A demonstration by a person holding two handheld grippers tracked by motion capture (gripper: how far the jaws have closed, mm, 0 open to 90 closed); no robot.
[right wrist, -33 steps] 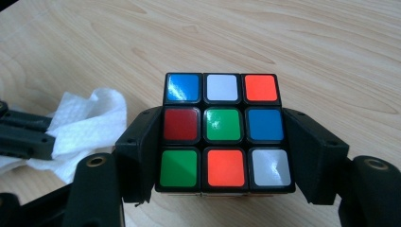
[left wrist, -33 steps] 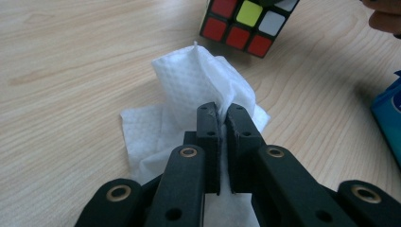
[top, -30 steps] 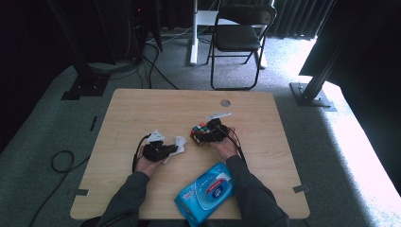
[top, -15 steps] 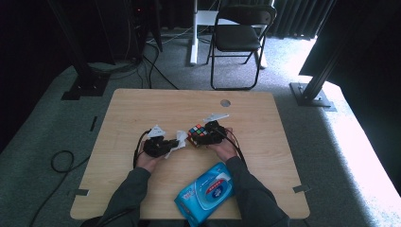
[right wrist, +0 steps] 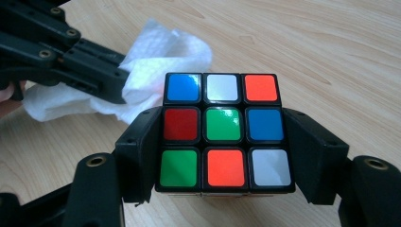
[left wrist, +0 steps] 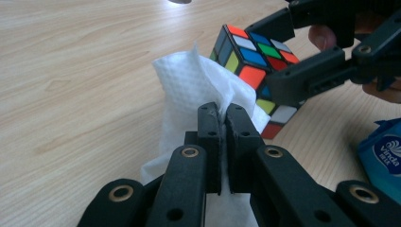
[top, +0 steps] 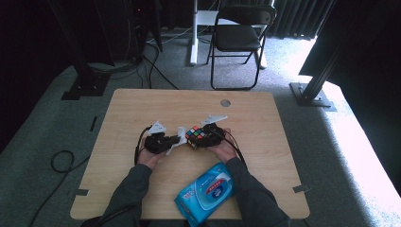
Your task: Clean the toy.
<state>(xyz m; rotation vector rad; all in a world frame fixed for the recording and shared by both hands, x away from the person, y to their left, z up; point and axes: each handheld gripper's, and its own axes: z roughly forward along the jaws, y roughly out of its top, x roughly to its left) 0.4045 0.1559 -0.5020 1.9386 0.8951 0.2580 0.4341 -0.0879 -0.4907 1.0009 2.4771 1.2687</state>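
A scrambled colour cube [right wrist: 222,130] sits between the jaws of my right gripper [right wrist: 222,146], which is shut on its two sides. In the high view the cube [top: 195,135] is held just above the table's middle by the right gripper [top: 201,138]. My left gripper [left wrist: 222,118] is shut on a white paper wipe [left wrist: 189,80], whose crumpled free end lies against the cube [left wrist: 253,59]. Seen from above, the left gripper [top: 176,140] and its wipe [top: 180,134] meet the cube's left side.
A blue pack of wet wipes [top: 204,194] lies near the table's front edge between the person's forearms. The wooden table [top: 118,113] has a round cable hole [top: 225,102] at the back. A folding chair [top: 239,35] stands beyond the table.
Both grippers have drawn closer together near the table's middle, bringing the wipe up against the cube. The grips on the wipe and the cube are unchanged.
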